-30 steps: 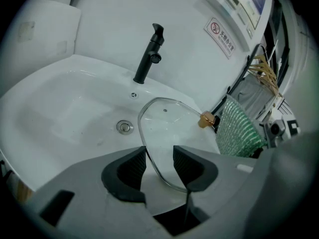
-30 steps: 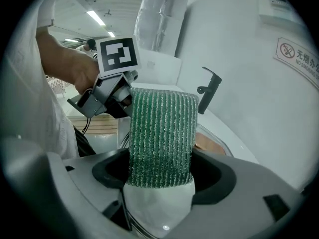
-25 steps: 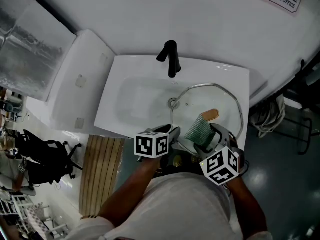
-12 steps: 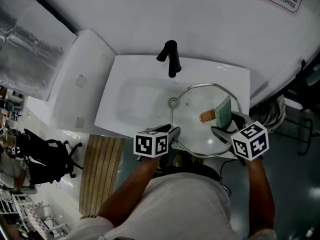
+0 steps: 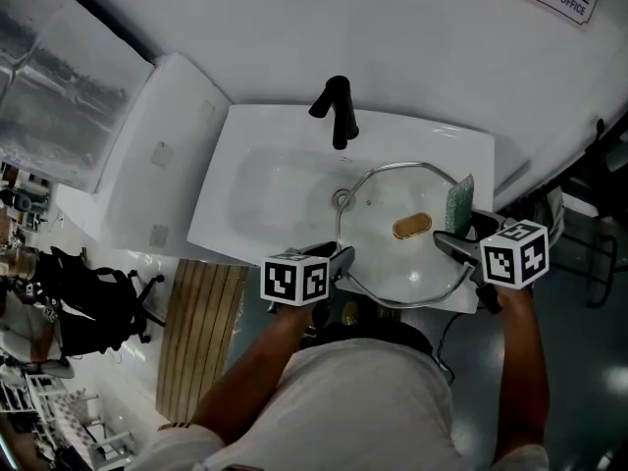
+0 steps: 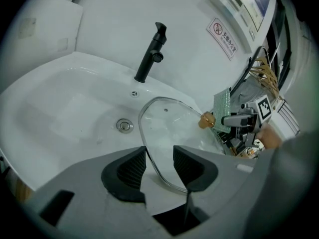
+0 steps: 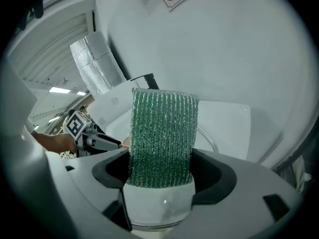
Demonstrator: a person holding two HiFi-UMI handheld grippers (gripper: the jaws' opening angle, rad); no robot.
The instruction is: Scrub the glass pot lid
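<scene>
The glass pot lid (image 5: 402, 258) with a tan knob (image 5: 411, 226) lies tilted over the right part of the white sink (image 5: 257, 155). My left gripper (image 5: 339, 260) sits at the lid's front left edge. In the left gripper view the rim of the lid (image 6: 167, 128) runs slantwise between the two pads, so my left gripper (image 6: 159, 163) is shut on it. My right gripper (image 7: 160, 171) is shut on a green scrub sponge (image 7: 162, 133). In the head view the sponge (image 5: 458, 204) stands upright at the lid's right edge, to the right of the knob.
A black faucet (image 5: 337, 113) stands at the back of the sink, and the drain (image 5: 340, 200) lies just left of the lid. A white counter (image 5: 147, 155) runs off to the left. Wooden slats (image 5: 201, 332) lie below the sink's front left corner.
My right gripper has carried the sponge from the lid's front, close to the left gripper, across the glass past the knob to the lid's right edge. The left gripper has stayed put.
</scene>
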